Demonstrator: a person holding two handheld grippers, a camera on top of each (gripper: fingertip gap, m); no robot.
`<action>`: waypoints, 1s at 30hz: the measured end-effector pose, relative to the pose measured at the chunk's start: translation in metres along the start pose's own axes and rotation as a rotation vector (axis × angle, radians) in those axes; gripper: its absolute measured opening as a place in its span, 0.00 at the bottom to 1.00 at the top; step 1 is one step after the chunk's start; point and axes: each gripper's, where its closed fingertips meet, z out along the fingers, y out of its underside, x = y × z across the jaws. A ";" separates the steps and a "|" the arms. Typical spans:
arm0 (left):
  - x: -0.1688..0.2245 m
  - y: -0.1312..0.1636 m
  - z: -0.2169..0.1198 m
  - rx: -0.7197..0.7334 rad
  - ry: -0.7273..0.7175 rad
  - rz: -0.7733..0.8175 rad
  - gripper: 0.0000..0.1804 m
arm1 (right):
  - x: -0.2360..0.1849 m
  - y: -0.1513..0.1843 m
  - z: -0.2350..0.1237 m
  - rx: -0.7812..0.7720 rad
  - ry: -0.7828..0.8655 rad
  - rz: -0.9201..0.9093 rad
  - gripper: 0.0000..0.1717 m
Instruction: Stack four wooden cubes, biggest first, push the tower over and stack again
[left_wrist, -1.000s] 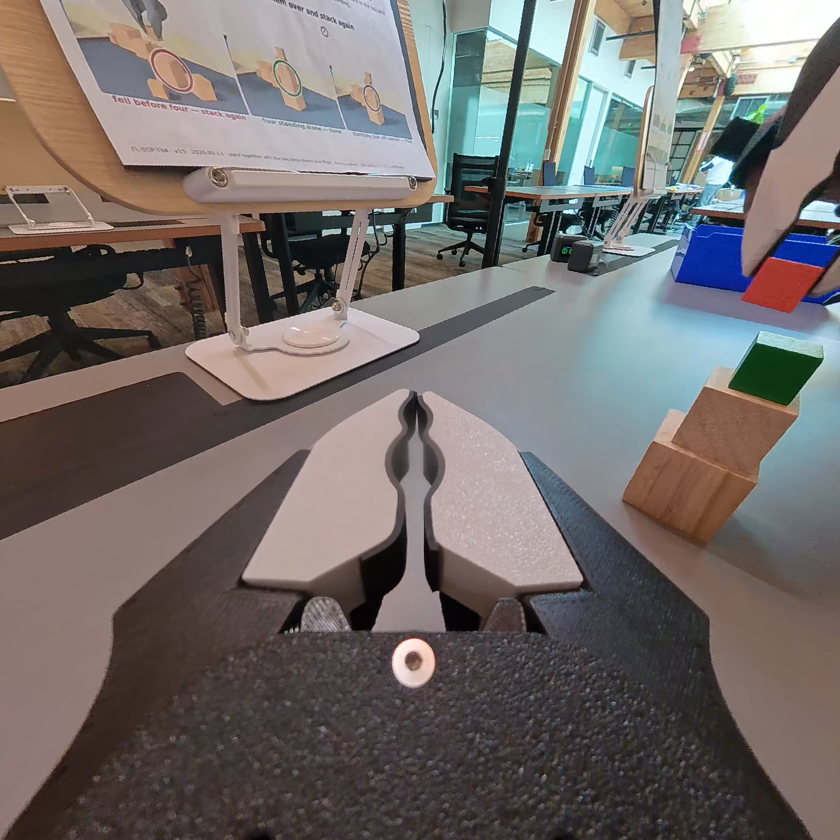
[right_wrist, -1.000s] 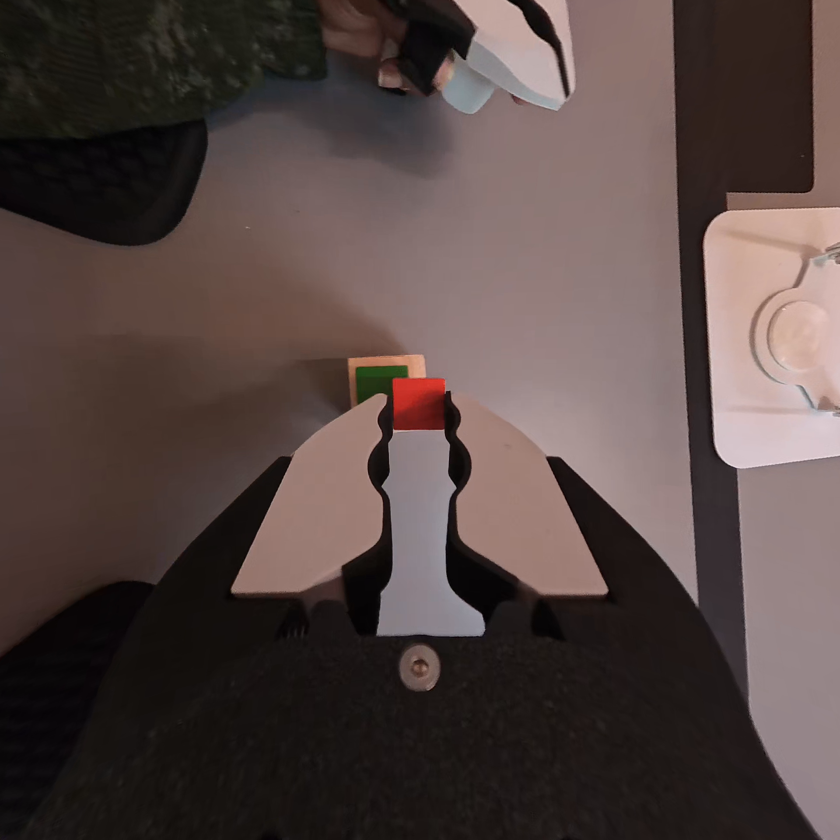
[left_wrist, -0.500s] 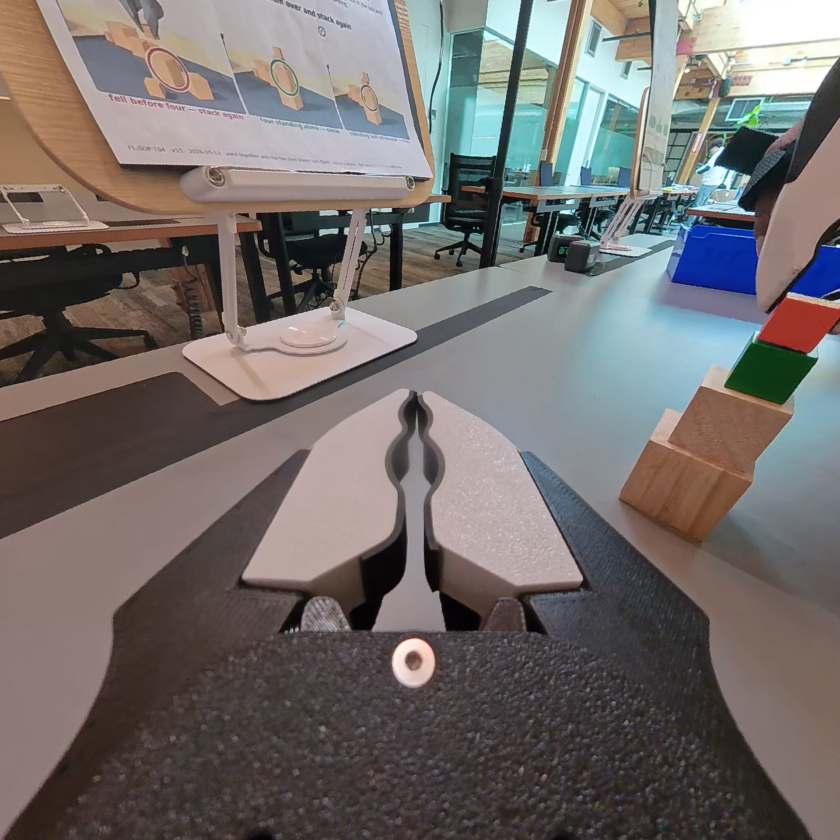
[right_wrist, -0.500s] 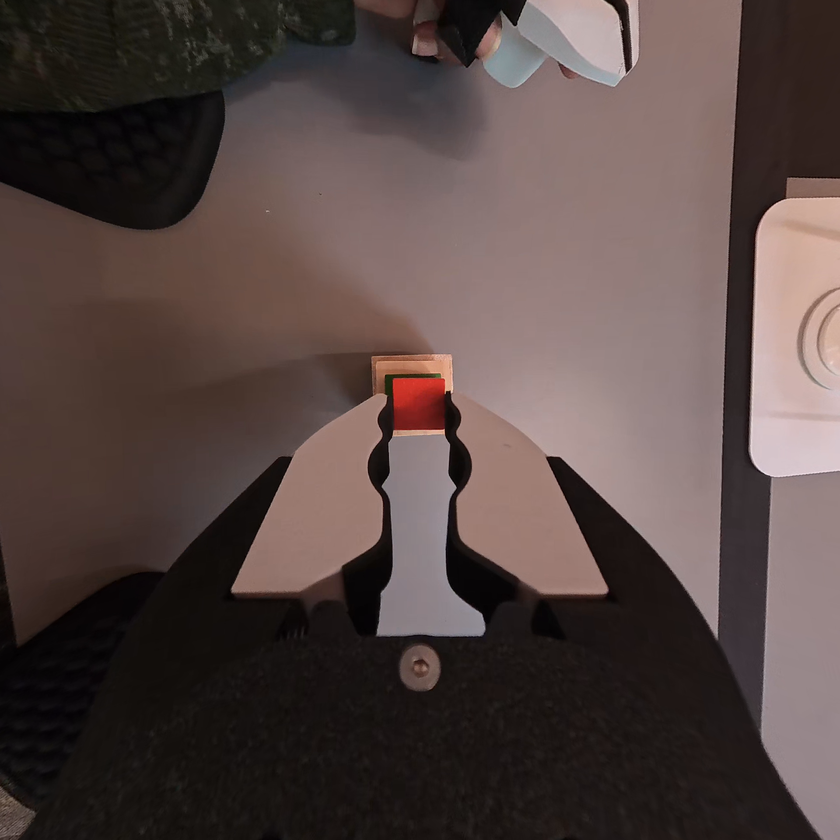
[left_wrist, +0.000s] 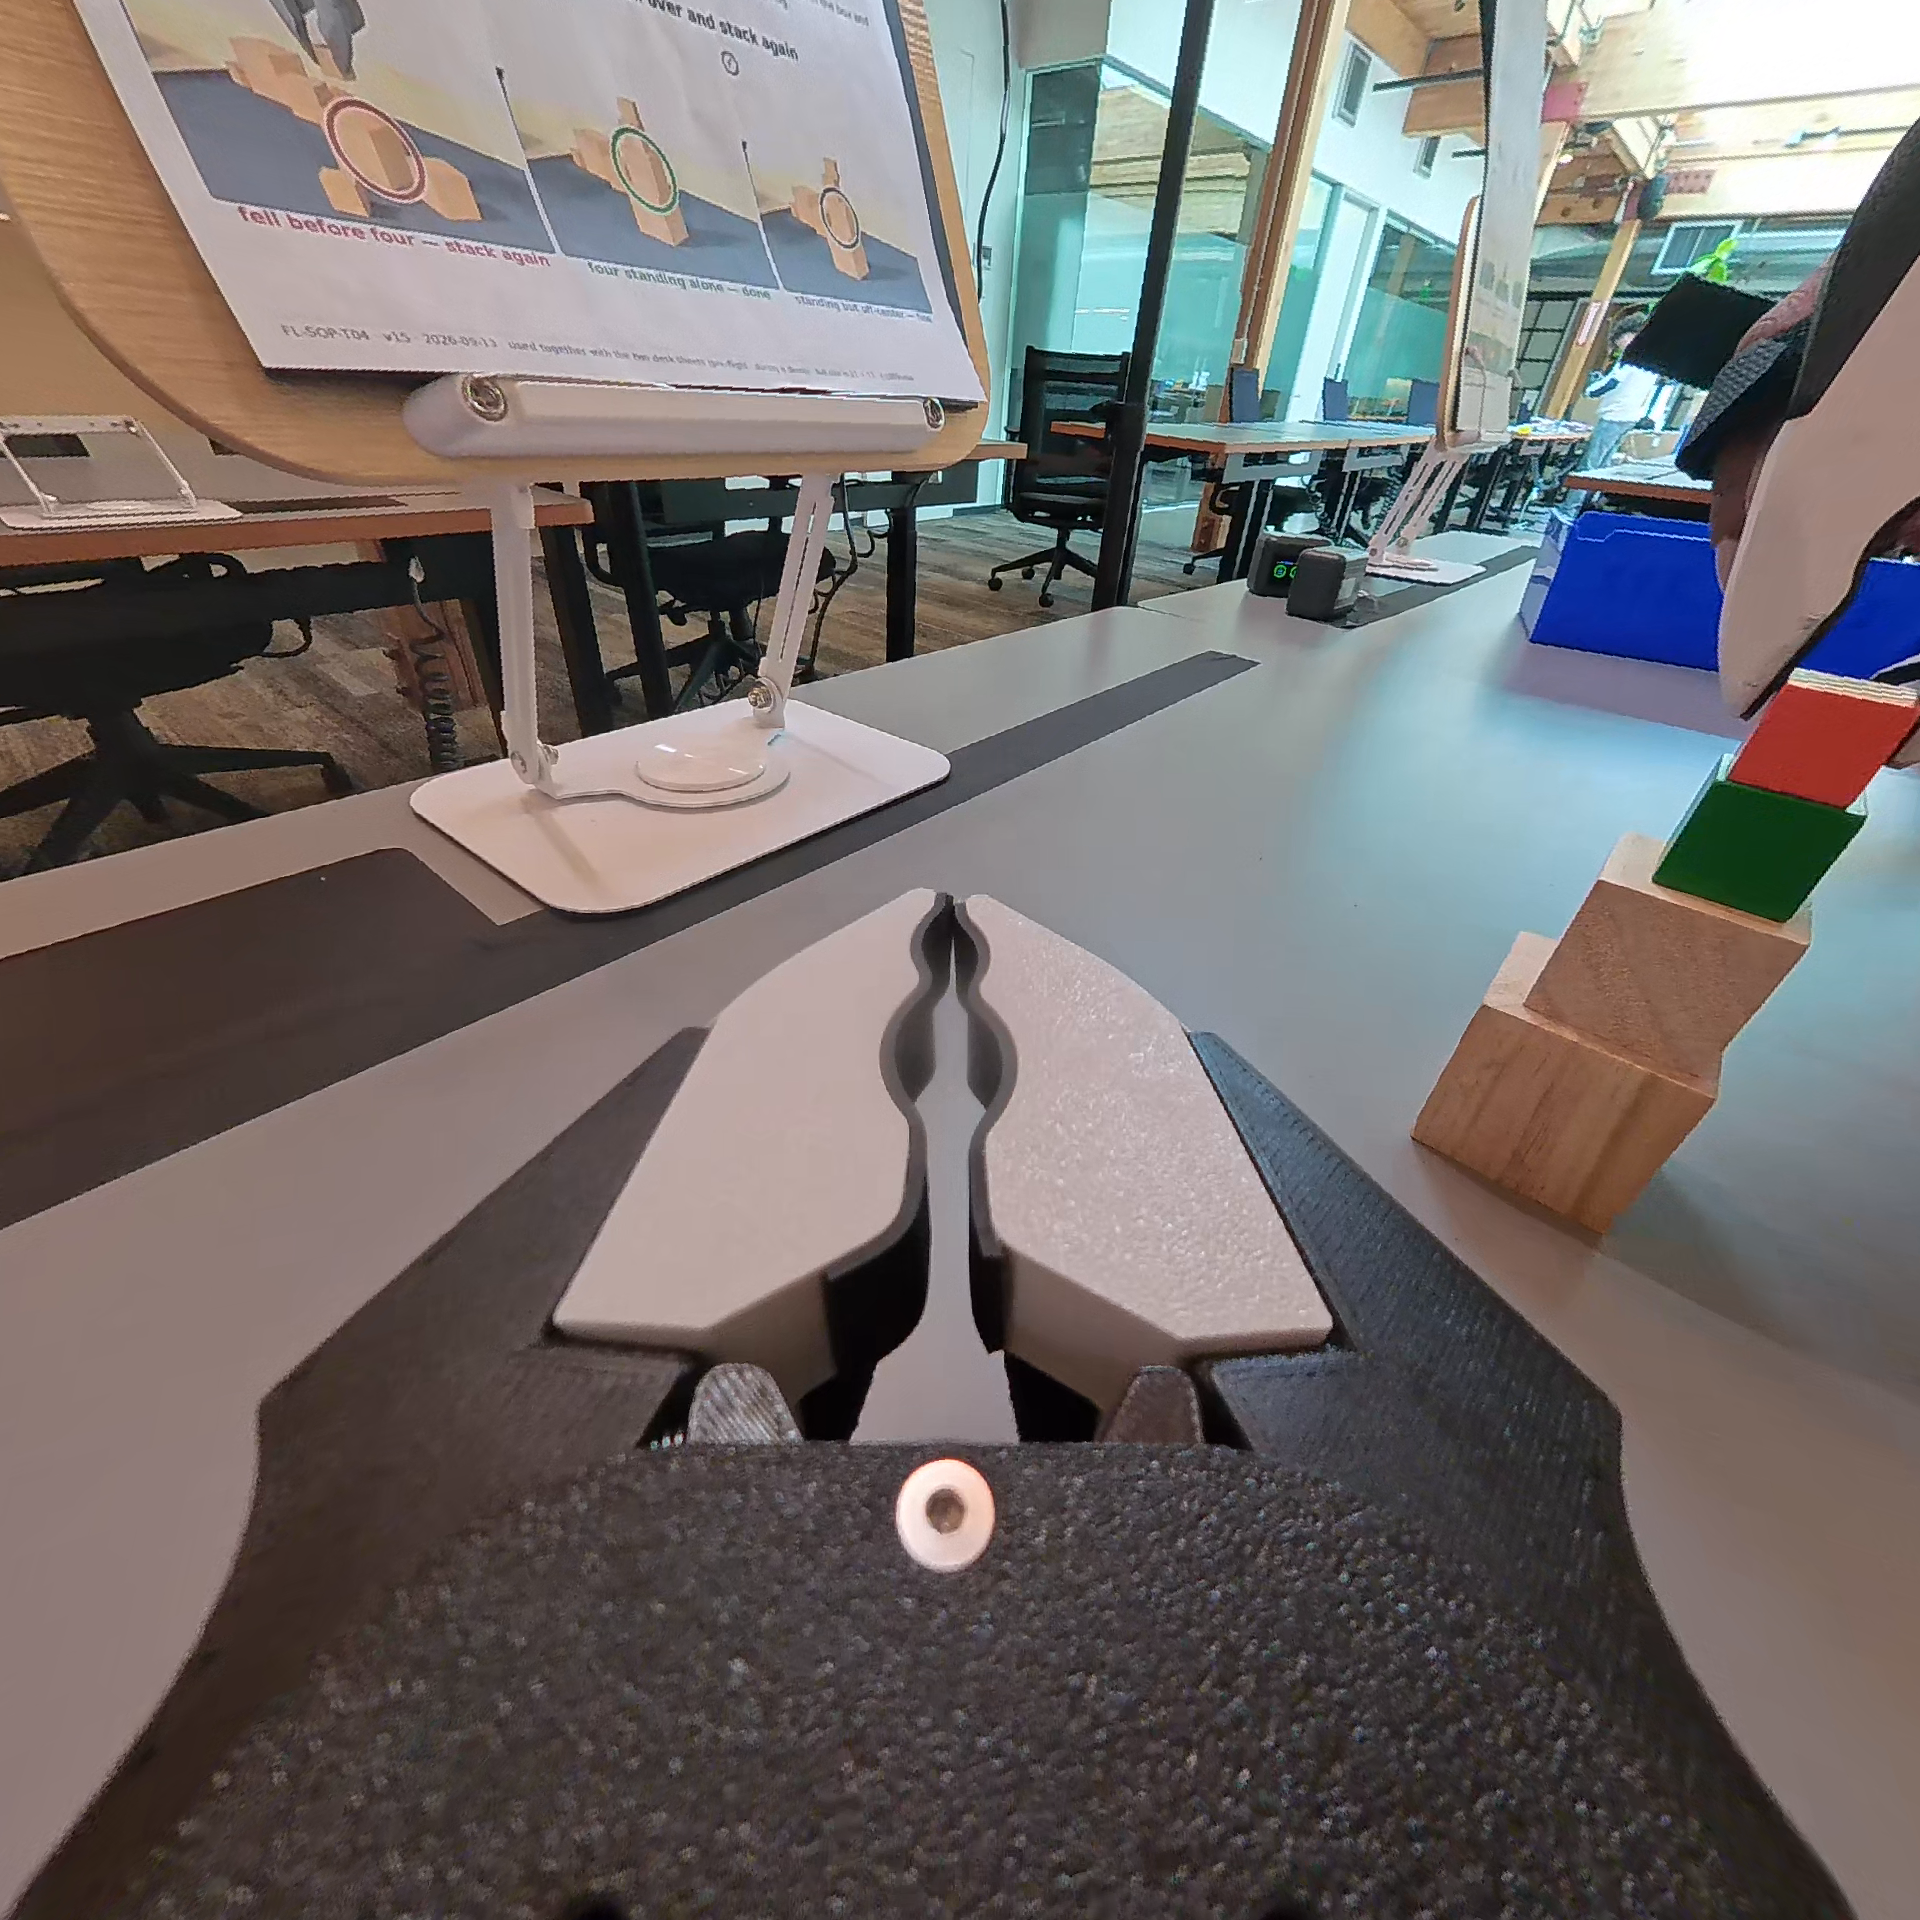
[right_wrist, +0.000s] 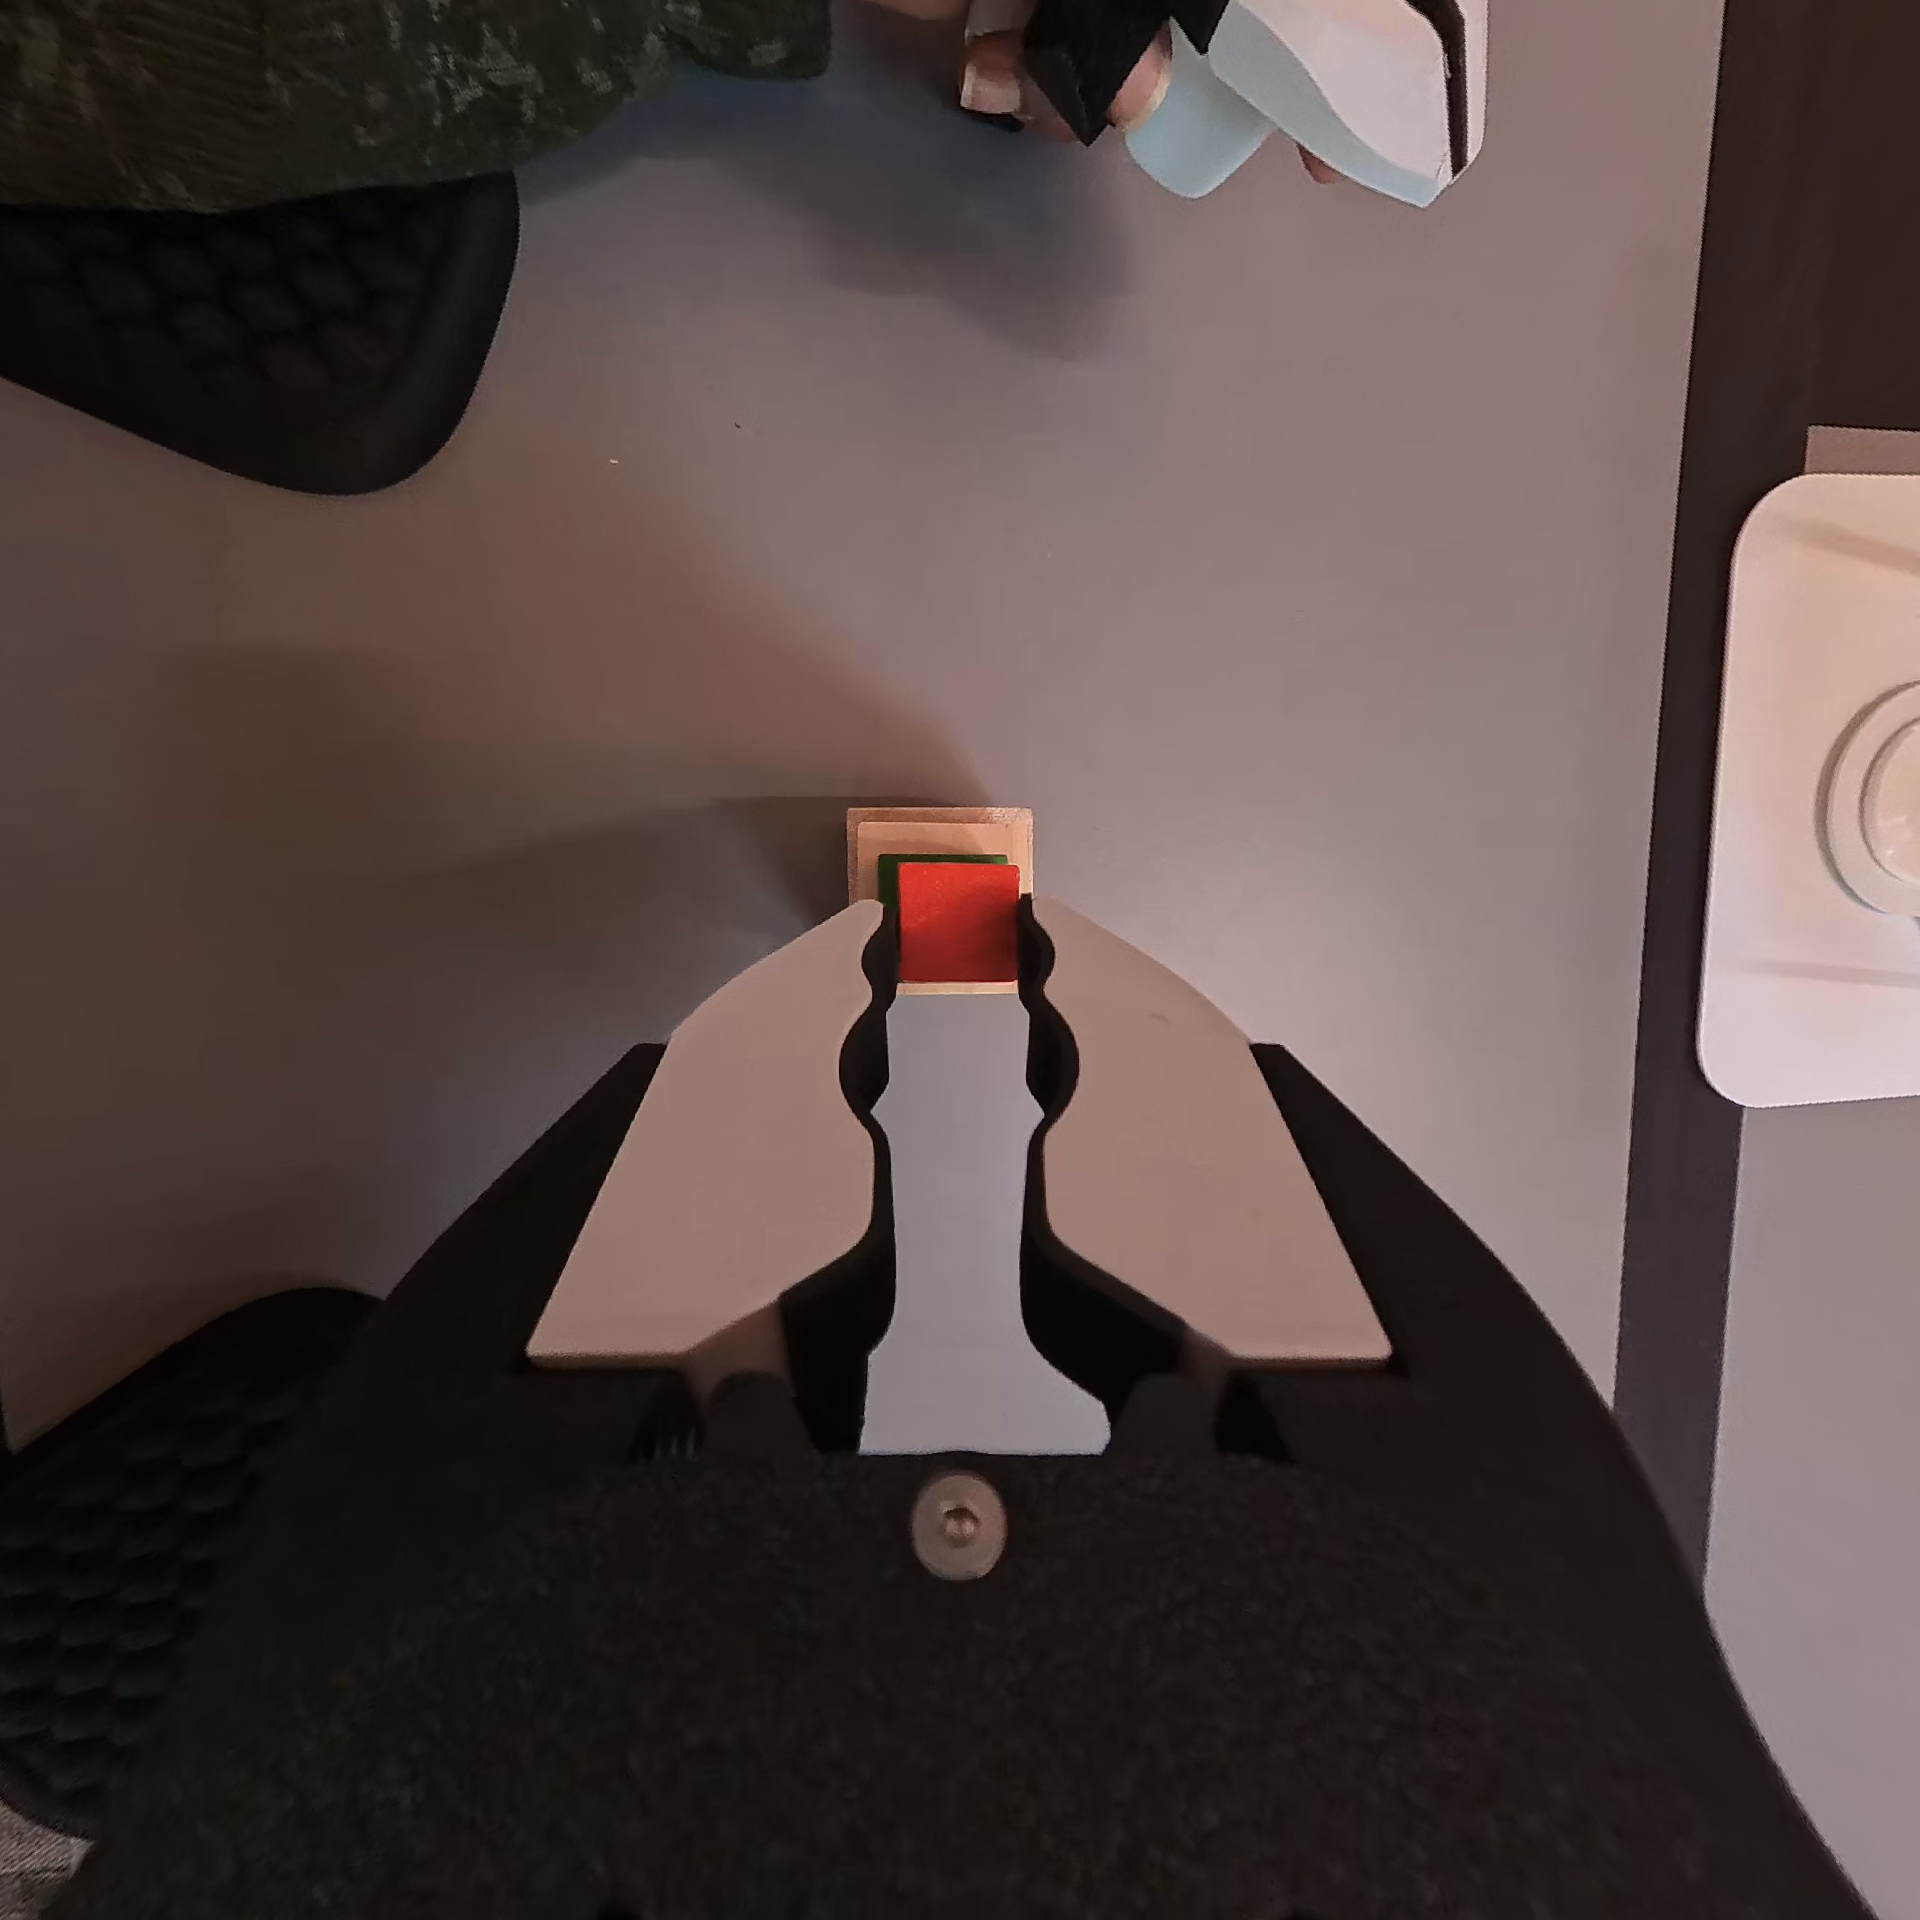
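Red block (right_wrist: 956, 925) sits clamped in the right hand-held gripper (right_wrist: 953, 935), atop the green block (left_wrist: 1756, 847); left hand-held gripper (left_wrist: 951, 909) clenched bare.

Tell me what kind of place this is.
Probably an open-plan office or lab workspace: rows of desks with office chairs, glass partitions, and a grey table bearing a stack of blocks and a stand with an instruction sheet.
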 end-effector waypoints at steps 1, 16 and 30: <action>0.000 0.000 0.000 0.001 0.000 0.000 0.00 | 0.001 0.000 0.000 0.001 0.004 -0.003 0.13; 0.000 -0.002 0.000 0.008 -0.005 0.006 0.00 | 0.014 -0.018 -0.038 0.179 0.156 0.040 0.25; -0.005 -0.015 -0.003 0.012 -0.114 0.032 0.00 | 0.048 0.046 -0.087 0.632 0.665 0.430 0.09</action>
